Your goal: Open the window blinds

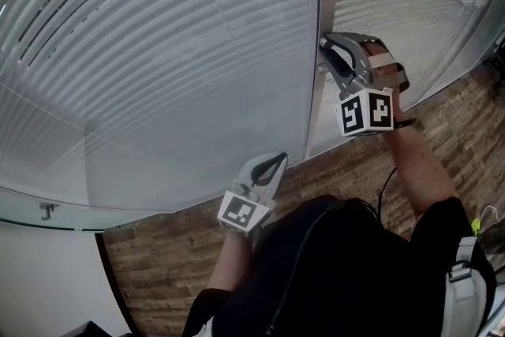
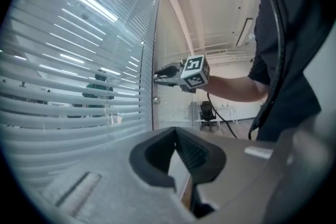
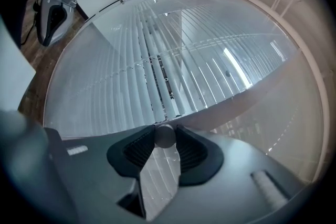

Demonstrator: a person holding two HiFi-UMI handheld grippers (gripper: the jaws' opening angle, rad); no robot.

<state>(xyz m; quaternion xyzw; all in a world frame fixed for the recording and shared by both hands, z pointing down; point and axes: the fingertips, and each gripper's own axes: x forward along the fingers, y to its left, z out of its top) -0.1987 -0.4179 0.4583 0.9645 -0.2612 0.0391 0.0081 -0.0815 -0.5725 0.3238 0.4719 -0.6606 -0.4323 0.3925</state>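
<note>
We see the window blinds [image 1: 158,51] filling the upper part of the head view, their horizontal slats spread over two panes that are split by a pale vertical frame post [image 1: 314,91]. In the left gripper view thin gaps between the slats let light strips and dim shapes show through from the far side. Our right gripper [image 1: 323,51] is up against that post, pointing roughly level. In its own view its two dark pads press from either side on a small round knob [image 3: 165,135], which sits right at the fingertips with the slats just behind it. Our right hand [image 1: 387,75] wraps the handle behind the marker cube. Our left gripper [image 1: 279,160] hangs lower, near the bottom edge of the left pane and well apart from the knob. Its tips are drawn together with nothing between them, and it touches neither the slats nor the post. Below the window runs a wood-patterned floor [image 1: 347,162].
</note>
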